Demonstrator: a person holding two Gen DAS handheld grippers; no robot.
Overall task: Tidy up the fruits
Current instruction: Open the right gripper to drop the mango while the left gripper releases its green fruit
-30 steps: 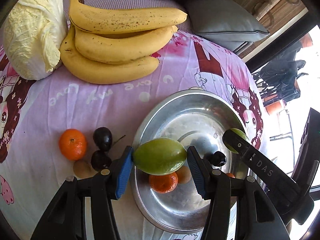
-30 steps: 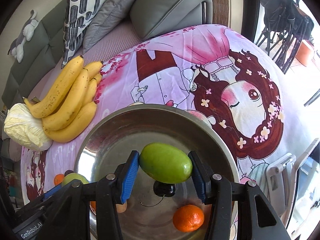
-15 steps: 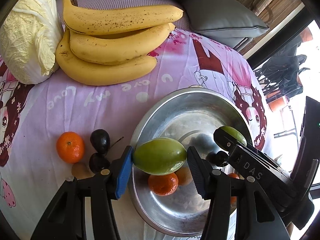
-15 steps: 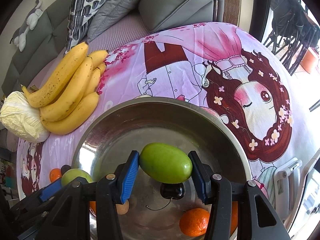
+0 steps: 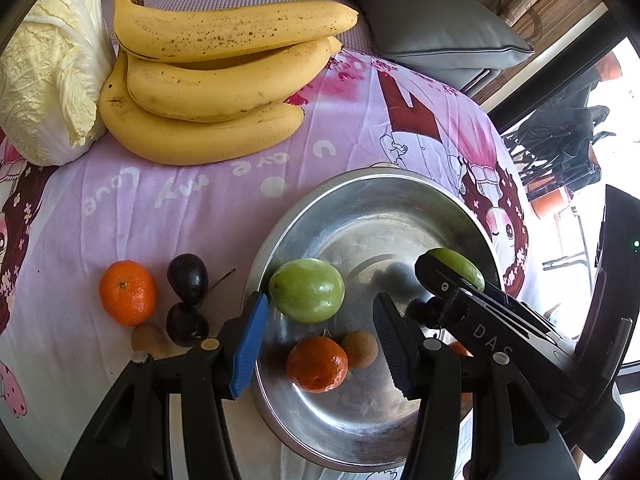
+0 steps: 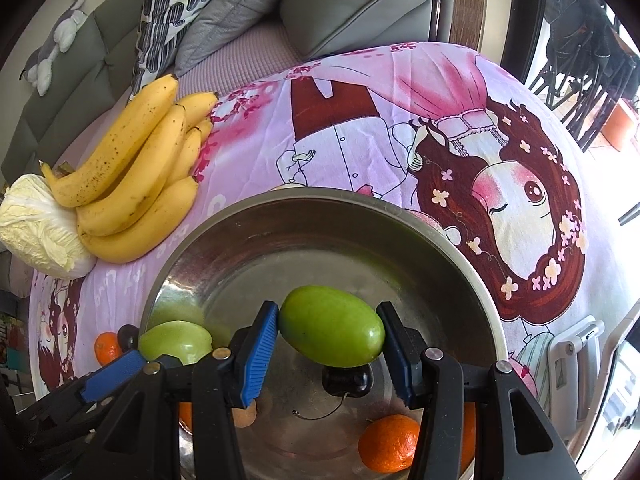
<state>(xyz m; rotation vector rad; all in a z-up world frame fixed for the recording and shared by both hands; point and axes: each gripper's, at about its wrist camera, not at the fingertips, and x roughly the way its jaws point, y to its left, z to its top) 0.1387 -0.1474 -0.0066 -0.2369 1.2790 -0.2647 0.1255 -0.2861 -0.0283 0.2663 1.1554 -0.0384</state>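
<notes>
Now the left hand-held gripper (image 5: 320, 334) stands released, its green fruit (image 5: 307, 290) lying free in the metal bowl (image 5: 360, 192) just ahead of the blue pad. The right hand-held gripper (image 6: 330, 346) clamps a second green fruit (image 6: 332, 326), long axis crosswise between the pads, hiding part of a dark cherry (image 6: 345, 380) beneath.

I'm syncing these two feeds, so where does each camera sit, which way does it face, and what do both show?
Left wrist: sits behind the left tool, open, looking forward and down at the bowl, with the right tool crossing from the right.
Right wrist: sits behind the right tool, shut on a green fruit above the bowl; the left tool's blue pad shows lower left.
Shared: bowl, bananas, cabbage, both green fruits.
</notes>
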